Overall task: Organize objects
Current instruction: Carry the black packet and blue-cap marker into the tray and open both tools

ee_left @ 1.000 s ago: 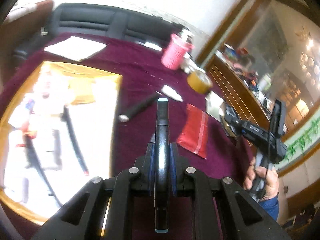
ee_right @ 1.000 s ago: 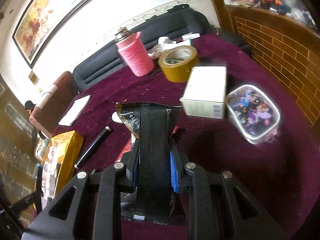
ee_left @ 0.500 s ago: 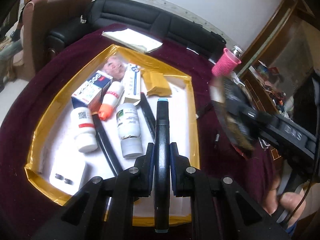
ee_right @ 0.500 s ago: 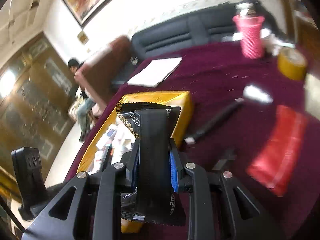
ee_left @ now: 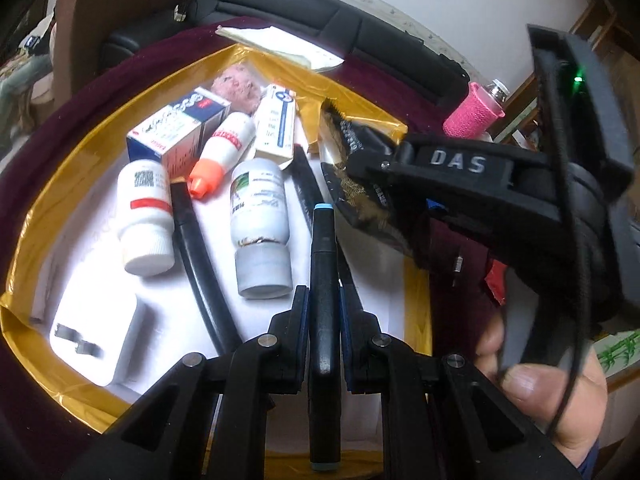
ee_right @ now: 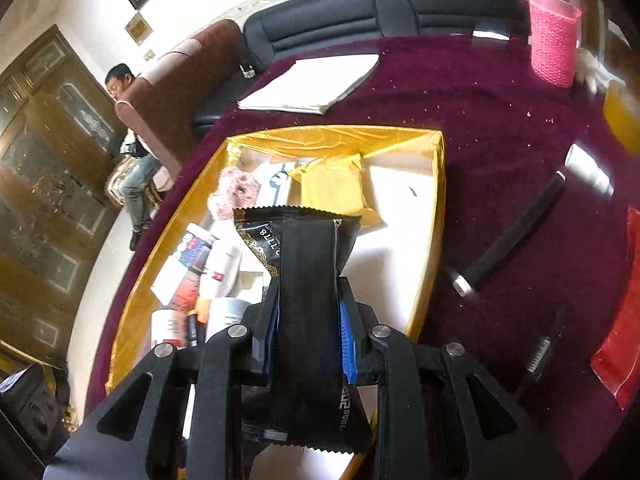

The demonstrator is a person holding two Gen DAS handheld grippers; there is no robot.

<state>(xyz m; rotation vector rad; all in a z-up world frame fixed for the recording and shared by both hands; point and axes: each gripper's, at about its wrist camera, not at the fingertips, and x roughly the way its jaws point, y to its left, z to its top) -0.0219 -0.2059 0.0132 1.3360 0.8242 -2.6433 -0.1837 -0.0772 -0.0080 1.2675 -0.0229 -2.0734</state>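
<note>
My left gripper (ee_left: 323,308) is shut on a black pen (ee_left: 322,256) with a light-blue tip. It hangs over the white floor of a gold-rimmed tray (ee_left: 36,216). The tray holds white bottles (ee_left: 146,216), a blue and white box (ee_left: 180,132), a white charger (ee_left: 100,340) and black pens (ee_left: 200,256). My right gripper (ee_right: 308,300) is shut on a black sachet (ee_right: 304,256) with gold print, above the tray's (ee_right: 438,200) right half. The left wrist view shows that gripper (ee_left: 372,164) coming in from the right, its sachet (ee_left: 352,196) above the tray's right rim.
On the maroon cloth right of the tray lie a black pen (ee_right: 516,232), a white tube (ee_right: 588,172), a red packet (ee_right: 620,320) and a small dark clip (ee_right: 540,352). Farther back are a pink knitted cup (ee_right: 554,40) and white papers (ee_right: 312,84). A person (ee_right: 136,160) sits far left.
Both grippers have swung left from the open cloth to above the tray. The left one has sunk closer to the tray's contents. Each keeps its hold.
</note>
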